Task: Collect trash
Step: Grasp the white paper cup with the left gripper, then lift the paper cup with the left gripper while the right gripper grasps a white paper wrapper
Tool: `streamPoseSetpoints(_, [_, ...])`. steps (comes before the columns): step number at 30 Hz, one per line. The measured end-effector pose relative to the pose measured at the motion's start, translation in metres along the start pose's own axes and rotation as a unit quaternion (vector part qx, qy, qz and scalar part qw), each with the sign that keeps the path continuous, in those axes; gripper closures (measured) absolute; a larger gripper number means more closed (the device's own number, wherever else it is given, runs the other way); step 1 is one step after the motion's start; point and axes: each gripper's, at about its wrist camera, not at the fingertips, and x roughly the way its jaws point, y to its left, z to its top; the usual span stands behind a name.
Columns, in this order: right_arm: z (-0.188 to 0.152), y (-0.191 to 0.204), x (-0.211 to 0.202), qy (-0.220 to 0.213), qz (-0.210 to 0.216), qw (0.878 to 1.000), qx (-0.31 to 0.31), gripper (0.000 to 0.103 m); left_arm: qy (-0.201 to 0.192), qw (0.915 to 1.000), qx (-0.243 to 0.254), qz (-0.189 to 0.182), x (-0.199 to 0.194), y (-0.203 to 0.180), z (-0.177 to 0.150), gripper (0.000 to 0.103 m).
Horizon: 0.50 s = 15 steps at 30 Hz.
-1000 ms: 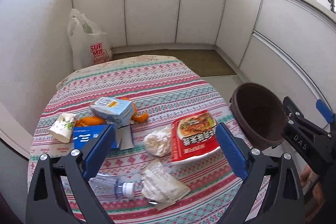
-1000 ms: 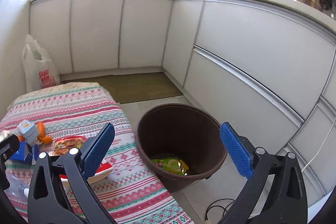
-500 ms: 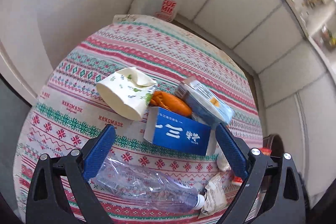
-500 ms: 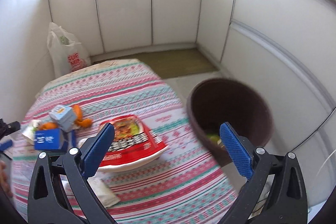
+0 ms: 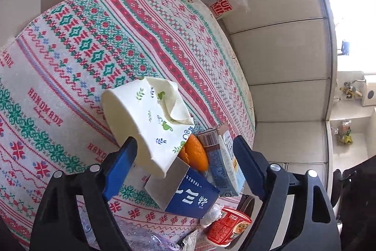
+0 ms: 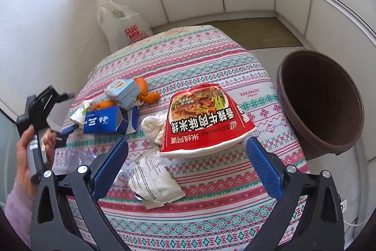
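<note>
Left tool (image 5: 185,166) tilted down over the near edge of the table (image 5: 98,39), blue pads spread but closing in, with a crumpled paper cup (image 5: 145,124), a blue carton (image 5: 188,194) and a pale blue milk carton (image 5: 225,164) lying between them; no pad pressing on any of these. Paper cup on its side, white with small green leaf prints, its crushed mouth against orange peel (image 5: 195,152). Blue carton lying just below the cup, flap open, white characters on its side. Milk carton just beside the right pad, leaning on the peel. Below these, at the picture's edge, a clear plastic bottle (image 5: 138,237), a wad of white tissue (image 5: 211,213) and a red noodle bowl (image 5: 228,227).

Right tool (image 6: 188,171) held above the table, pads spread wide, nothing between them but cloth and litter lying below. Directly under it a white sachet (image 6: 155,182), flat on the cloth. Past that, the red noodle bowl upside down, its printed lid side facing up and tilted, with the tissue wad touching its left edge. Further left, the heap of blue carton, milk carton and peel, with the left tool reaching into it from a hand (image 6: 25,157) in a pink sleeve. Brown waste bin (image 6: 322,102) off the table's right edge, tipped toward the camera. White plastic shopping bag (image 6: 124,25) with red lettering on the floor against the wall beyond the table.
</note>
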Motion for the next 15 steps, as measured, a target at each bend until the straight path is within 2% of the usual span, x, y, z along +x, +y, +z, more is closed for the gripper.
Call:
streamPoseSetpoints(3, [-0.003, -0.004, 0.007, 0.017, 0.003, 1.0, -0.003, 0.007, -0.007, 0.9984, 0.029, 0.048, 0.009, -0.004, 0.003, 0.056])
streamPoseSetpoints(4, [-0.005, -0.005, 0.01, 0.023, 0.003, 1.0, -0.003, 0.007, -0.002, 0.9978, 0.033, 0.057, 0.014, -0.005, 0.002, 0.074])
streamPoseSetpoints(5, [-0.007, -0.006, 0.013, 0.028, 0.004, 1.0, -0.003, 0.008, 0.004, 0.9972, 0.036, 0.066, 0.018, -0.005, 0.002, 0.086])
streamPoseSetpoints(6, [-0.009, -0.006, 0.016, 0.035, 0.007, 0.999, -0.005, 0.009, 0.004, 0.9961, 0.04, 0.079, 0.02, -0.006, 0.001, 0.092])
streamPoseSetpoints(8, [-0.012, -0.006, 0.022, 0.052, 0.013, 0.999, -0.006, 0.012, -0.01, 0.9937, 0.06, 0.095, 0.017, -0.012, -0.004, 0.097])
streamPoseSetpoints(11, [-0.019, -0.002, 0.031, 0.082, 0.038, 0.996, -0.006, 0.016, -0.036, 0.9902, 0.103, 0.087, 0.001, -0.034, -0.01, 0.097])
streamPoseSetpoints(14, [-0.028, 0.008, 0.037, 0.102, 0.055, 0.993, -0.017, 0.019, -0.078, 0.9777, 0.18, 0.076, -0.027, -0.073, -0.027, 0.097])
streamPoseSetpoints(15, [-0.031, 0.012, 0.04, 0.107, 0.057, 0.992, -0.02, 0.019, -0.094, 0.9704, 0.21, 0.072, -0.039, -0.088, -0.035, 0.097])
